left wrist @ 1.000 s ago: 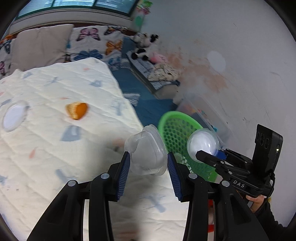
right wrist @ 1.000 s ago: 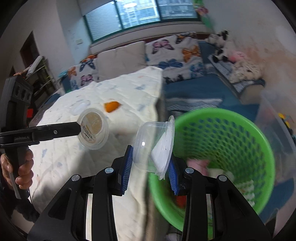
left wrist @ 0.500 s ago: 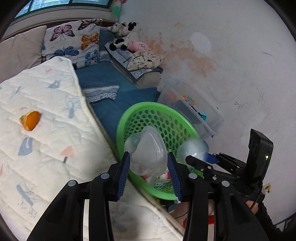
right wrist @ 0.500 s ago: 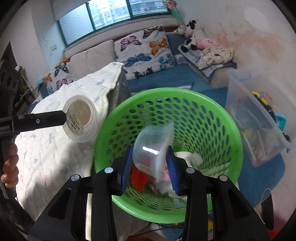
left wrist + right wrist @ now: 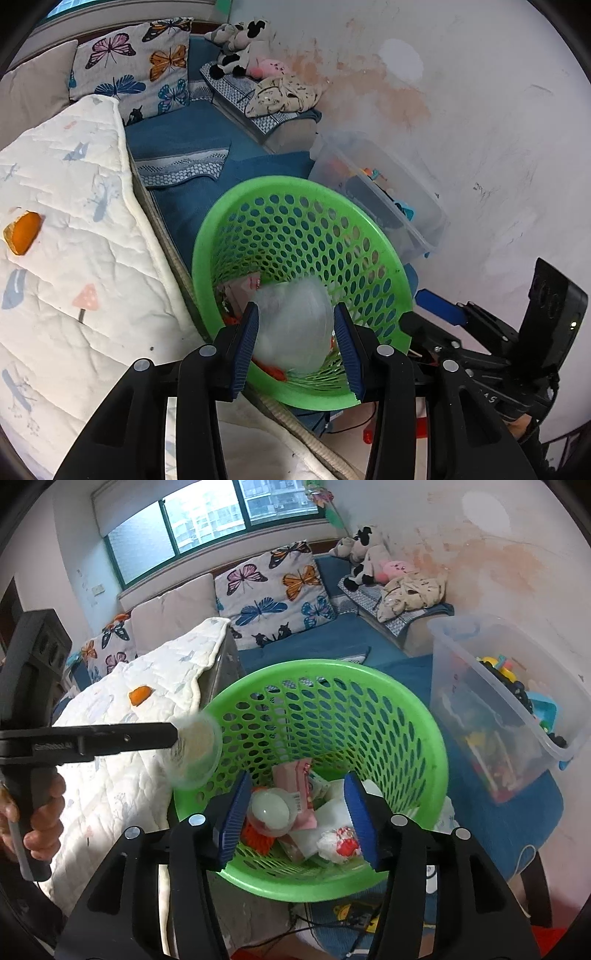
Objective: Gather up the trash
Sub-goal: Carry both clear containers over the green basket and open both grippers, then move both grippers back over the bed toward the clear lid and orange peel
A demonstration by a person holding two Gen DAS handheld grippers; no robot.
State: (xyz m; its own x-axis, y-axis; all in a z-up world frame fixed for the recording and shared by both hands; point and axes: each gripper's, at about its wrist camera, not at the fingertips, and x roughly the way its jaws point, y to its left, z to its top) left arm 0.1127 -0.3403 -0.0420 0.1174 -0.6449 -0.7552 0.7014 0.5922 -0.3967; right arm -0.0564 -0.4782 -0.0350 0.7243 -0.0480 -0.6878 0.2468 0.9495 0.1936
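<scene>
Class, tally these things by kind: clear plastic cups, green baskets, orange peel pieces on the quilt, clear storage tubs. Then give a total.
Clear plastic cups: 2, one held, one in the basket
Green basket: 1
Orange peel piece: 1
Clear storage tub: 1
Total: 5

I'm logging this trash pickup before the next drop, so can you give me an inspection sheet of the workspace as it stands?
Surface: white quilt on the bed, beside the basket.
Job's things: green basket holds wrappers and a clear cup; another clear cup is clamped above it; orange peel lies on the quilt.
Clutter: clear bin of toys; plush toys by the wall.
Grippers: left gripper shut on its cup; right gripper has just been opening, nothing between its pads.
Cables: dark cable on the floor under the basket.
Surroundings: butterfly cushions, window, stained wall.
</scene>
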